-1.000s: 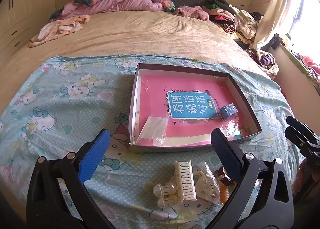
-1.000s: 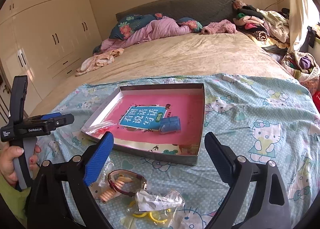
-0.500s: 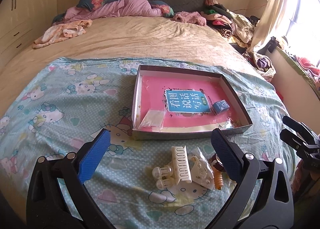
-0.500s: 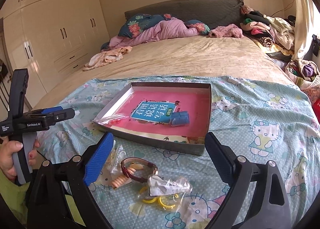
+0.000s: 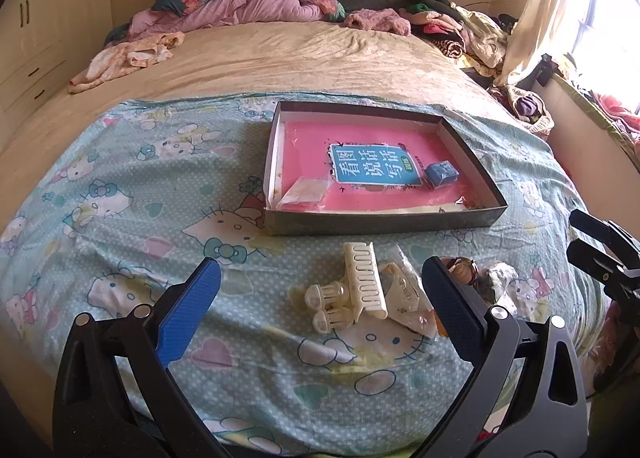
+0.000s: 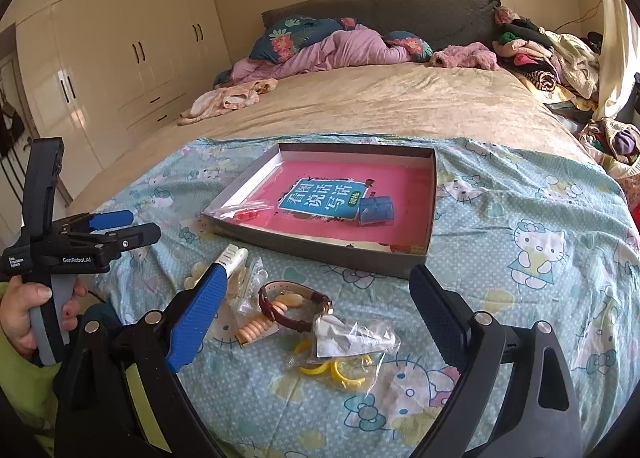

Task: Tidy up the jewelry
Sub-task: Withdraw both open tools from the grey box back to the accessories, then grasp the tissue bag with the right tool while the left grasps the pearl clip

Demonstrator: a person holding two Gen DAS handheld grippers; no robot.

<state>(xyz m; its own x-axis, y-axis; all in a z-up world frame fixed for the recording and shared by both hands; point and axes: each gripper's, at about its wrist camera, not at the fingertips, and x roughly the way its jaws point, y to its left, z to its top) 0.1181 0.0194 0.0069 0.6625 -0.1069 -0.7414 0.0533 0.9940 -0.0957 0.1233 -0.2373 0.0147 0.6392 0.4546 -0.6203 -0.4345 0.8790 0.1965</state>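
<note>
A shallow grey box (image 5: 384,219) (image 6: 320,248) with a pink floor lies on the cartoon-cat bedsheet; inside are a blue box (image 5: 441,173) (image 6: 375,209) and a clear bag (image 5: 304,191). In front of it lies a pile: a cream hair claw (image 5: 362,280), a brown-strap watch (image 6: 296,304), peach beads (image 6: 256,328), a plastic bag with yellow rings (image 6: 344,354). My left gripper (image 5: 320,304) hovers open, near side of the claw. My right gripper (image 6: 314,304) hangs open over the watch and bag. Neither holds anything.
The bed's far half is bare beige blanket (image 5: 280,57), with pillows, a pink quilt (image 6: 340,51) and clothes at the head and right side. A wardrobe (image 6: 120,57) stands left. A hand (image 6: 24,310) holds the left gripper's handle.
Both grippers have drawn back toward the near edge of the bed, so the box looks smaller and more of the pile shows. Nothing was picked up.
</note>
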